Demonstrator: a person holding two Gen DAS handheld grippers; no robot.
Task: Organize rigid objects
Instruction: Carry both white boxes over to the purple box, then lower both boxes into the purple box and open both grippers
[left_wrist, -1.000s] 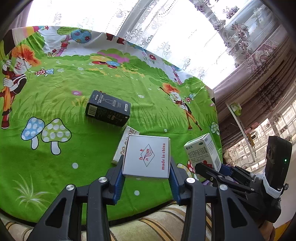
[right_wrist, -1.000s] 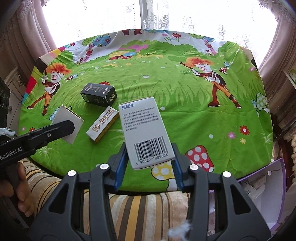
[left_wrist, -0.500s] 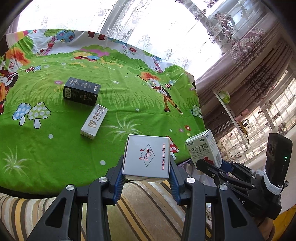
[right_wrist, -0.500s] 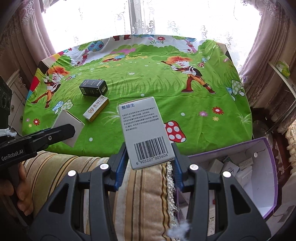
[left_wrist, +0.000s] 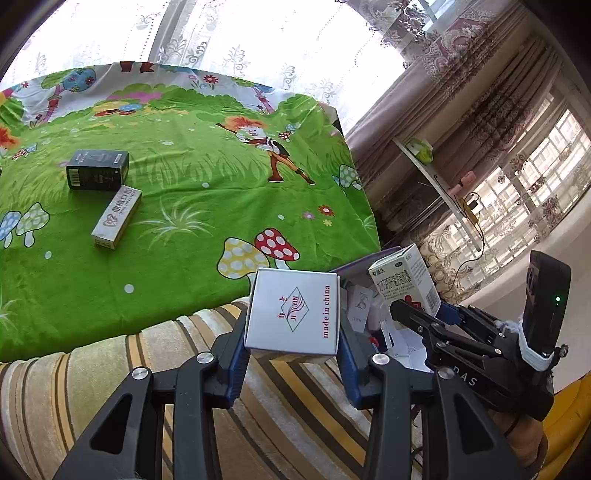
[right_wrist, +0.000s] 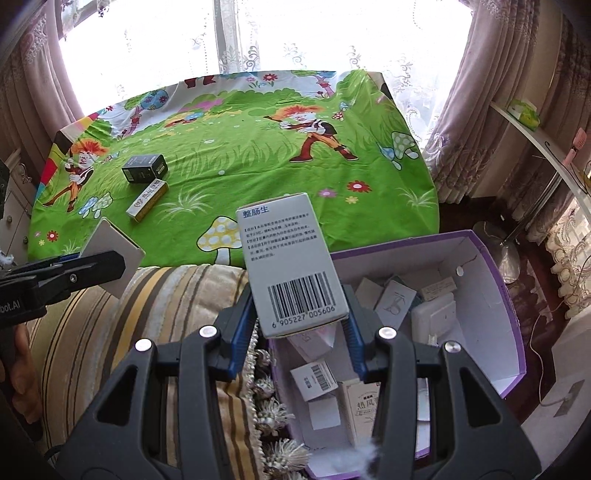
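— What does each hand carry?

— The left gripper (left_wrist: 291, 354) clamps a white box (left_wrist: 293, 312) over the striped cushion (left_wrist: 110, 373); the right gripper (right_wrist: 301, 341) clamps a medicine box (right_wrist: 291, 266) above the near left corner of the purple bin (right_wrist: 491, 295).

— What remains on the table?

— A black box (right_wrist: 144, 168) touching a slim carton (right_wrist: 147, 199), far left on the green cloth (right_wrist: 258, 173).

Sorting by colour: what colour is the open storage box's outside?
Purple, white inside; clearest in the right wrist view.
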